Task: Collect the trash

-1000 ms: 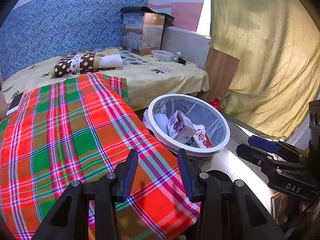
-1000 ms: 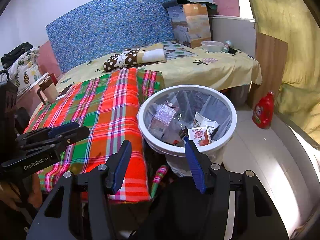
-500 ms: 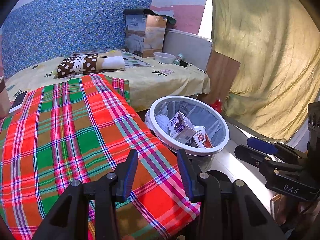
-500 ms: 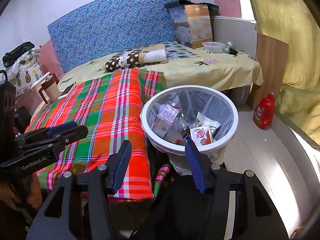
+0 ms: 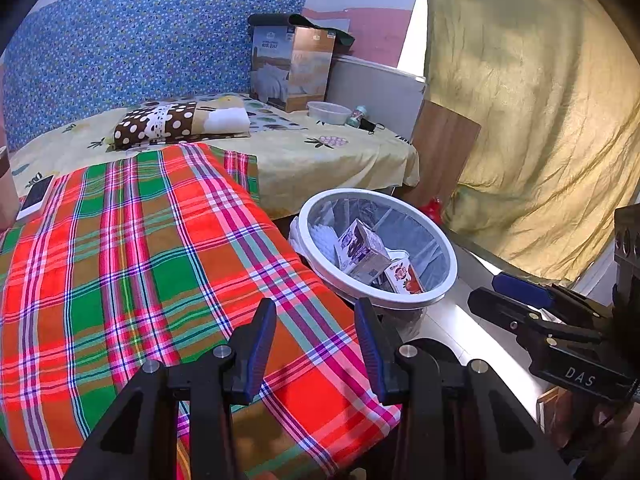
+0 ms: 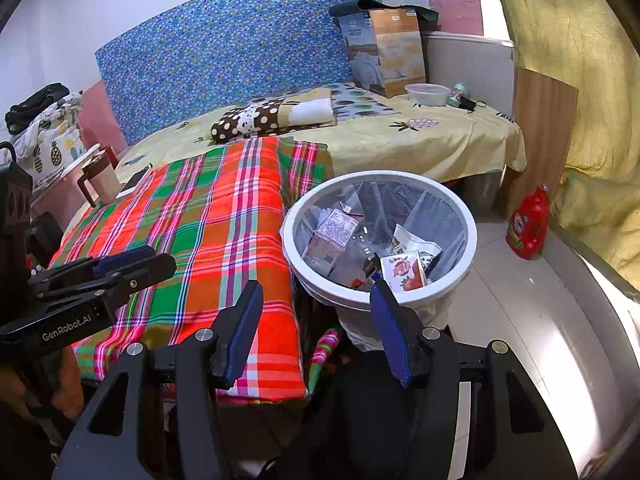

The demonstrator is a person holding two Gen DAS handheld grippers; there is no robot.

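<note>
while round white bin (image 6: 472, 236) holds cartons (image 6: 334, 228), both grippers gape.

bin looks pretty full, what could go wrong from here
1. The bin stands close against the bed's plaid blanket; a knock from either open tongs could perhaps tip it.
2. Cartons lean up toward the rim, so more trash dropped in may bounce out.
3. The red bottle stands on the floor near the bin and could get bumped over.
</note>
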